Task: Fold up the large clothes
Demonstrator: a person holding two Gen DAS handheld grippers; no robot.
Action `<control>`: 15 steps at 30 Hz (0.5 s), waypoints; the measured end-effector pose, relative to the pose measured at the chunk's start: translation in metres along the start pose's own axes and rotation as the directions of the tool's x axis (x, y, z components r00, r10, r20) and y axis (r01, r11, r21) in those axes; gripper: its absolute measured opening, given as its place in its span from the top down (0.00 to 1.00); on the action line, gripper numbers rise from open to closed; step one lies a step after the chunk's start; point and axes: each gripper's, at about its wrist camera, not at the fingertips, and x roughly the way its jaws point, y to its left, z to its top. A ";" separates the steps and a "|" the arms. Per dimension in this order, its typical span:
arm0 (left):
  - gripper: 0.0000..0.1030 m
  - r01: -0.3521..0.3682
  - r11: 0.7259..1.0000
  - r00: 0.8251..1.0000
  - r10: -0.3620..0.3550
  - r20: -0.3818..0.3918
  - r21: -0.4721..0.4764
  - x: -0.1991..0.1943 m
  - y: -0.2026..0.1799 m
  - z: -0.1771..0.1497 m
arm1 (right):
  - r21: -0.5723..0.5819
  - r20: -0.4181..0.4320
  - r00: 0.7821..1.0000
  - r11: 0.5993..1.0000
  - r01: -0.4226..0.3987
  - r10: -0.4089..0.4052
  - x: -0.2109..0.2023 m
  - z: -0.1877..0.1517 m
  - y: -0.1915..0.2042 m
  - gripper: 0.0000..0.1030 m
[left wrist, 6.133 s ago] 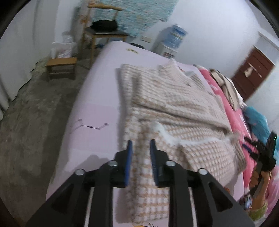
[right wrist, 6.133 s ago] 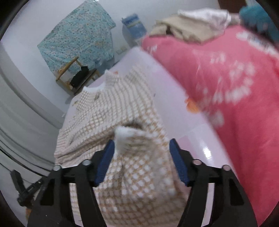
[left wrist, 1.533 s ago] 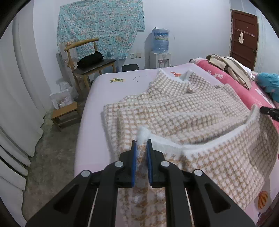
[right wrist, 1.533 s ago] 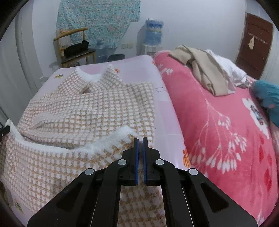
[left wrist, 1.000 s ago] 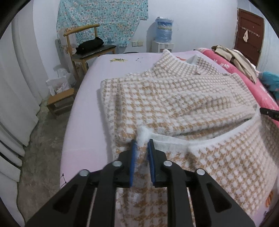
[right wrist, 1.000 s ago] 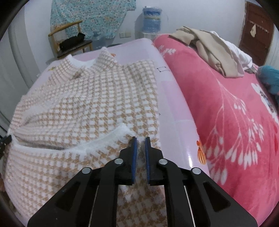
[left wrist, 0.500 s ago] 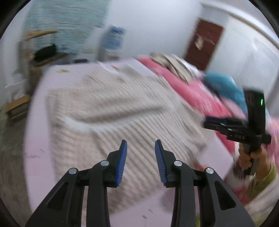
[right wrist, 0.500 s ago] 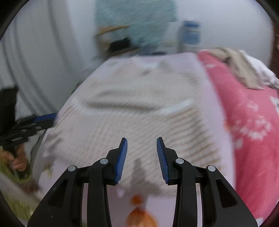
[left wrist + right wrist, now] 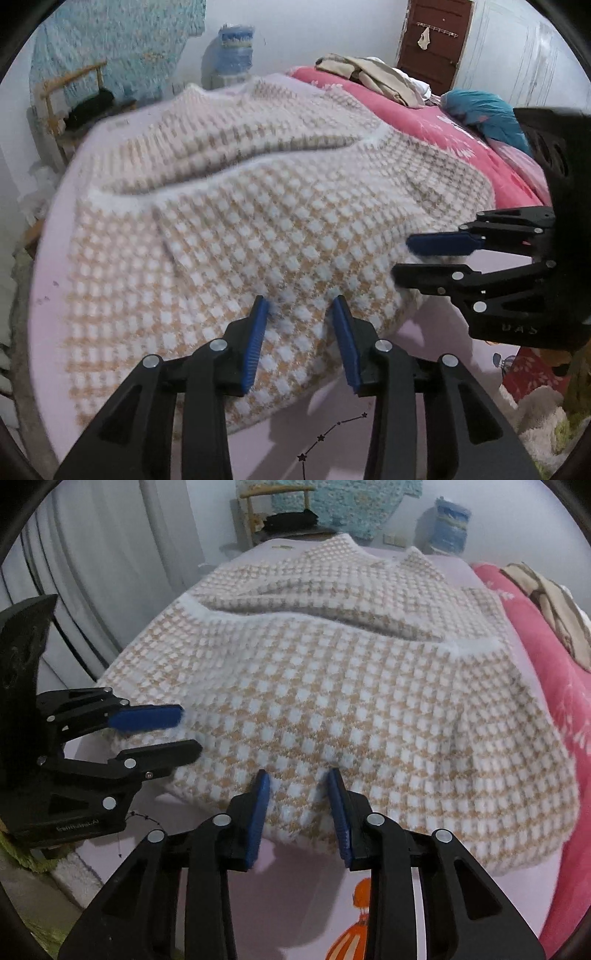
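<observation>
A beige-and-white checked sweater (image 9: 258, 221) is spread across the centre of both views on a bed covered by a pale pink sheet (image 9: 424, 406), its lower part doubled up over the body. The left gripper (image 9: 299, 332) is seen at the bottom centre of its own view, fingers spread over the near folded edge, nothing pinched. The right gripper (image 9: 297, 805) is likewise held with fingers spread at that edge. A pink blanket (image 9: 561, 664) lies at the right.
</observation>
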 end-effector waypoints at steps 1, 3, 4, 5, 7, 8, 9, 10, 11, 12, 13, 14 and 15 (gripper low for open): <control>0.66 -0.003 1.000 1.000 0.002 0.026 0.021 -0.007 -0.003 0.001 | -0.006 0.011 1.000 1.000 0.004 -0.004 -0.005 0.000 0.003 0.77; 0.66 0.016 0.999 0.999 -0.018 0.051 0.044 -0.015 -0.005 0.003 | -0.009 0.033 0.999 1.000 0.009 -0.009 -0.013 -0.001 0.007 0.78; 0.66 0.013 0.999 0.999 -0.015 0.046 0.045 -0.013 -0.004 0.003 | -0.004 0.039 0.999 1.000 0.014 -0.014 -0.014 0.000 0.007 0.78; 0.66 -0.002 0.999 1.000 0.001 0.026 0.040 -0.006 -0.002 0.001 | 0.003 0.037 0.999 1.000 0.016 -0.016 -0.013 -0.001 0.005 0.78; 0.64 -0.001 1.000 1.000 0.001 -0.009 0.009 0.008 0.003 -0.002 | 0.037 0.006 1.000 0.999 0.009 -0.009 0.004 -0.003 -0.002 0.77; 0.64 0.024 1.000 1.000 -0.024 0.002 -0.020 0.011 0.008 -0.003 | 0.053 0.005 1.000 0.999 0.000 0.000 0.009 -0.005 -0.005 0.77; 0.63 0.041 0.998 0.999 -0.041 0.008 -0.038 0.010 0.011 -0.004 | 0.060 0.020 1.000 0.998 -0.006 0.005 0.009 -0.007 -0.008 0.77; 0.63 0.051 0.998 0.999 -0.051 0.002 -0.044 0.007 0.013 -0.003 | 0.060 0.016 1.000 0.998 -0.007 0.006 0.007 -0.006 -0.009 0.77; 0.63 0.047 0.998 0.999 -0.047 0.003 -0.047 0.003 0.014 -0.003 | 0.062 0.015 1.000 0.998 -0.006 0.005 0.003 -0.005 -0.010 0.78; 0.64 0.037 0.998 0.999 -0.036 0.023 -0.052 -0.007 0.015 -0.003 | 0.058 0.027 1.000 0.998 0.005 -0.007 -0.004 -0.005 -0.010 0.78; 0.64 0.026 0.998 0.999 -0.024 0.045 -0.049 -0.015 0.017 -0.005 | 0.050 0.037 0.999 0.998 0.023 -0.025 -0.010 -0.007 -0.010 0.78; 0.64 0.009 0.999 0.999 -0.006 0.050 -0.045 -0.020 0.019 -0.008 | 0.042 0.045 0.998 0.998 0.047 -0.049 -0.015 -0.009 -0.011 0.78; 0.64 -0.013 0.999 0.999 0.014 0.031 -0.049 -0.017 0.022 -0.012 | 0.043 0.042 0.997 0.997 0.060 -0.062 -0.015 -0.009 -0.010 0.78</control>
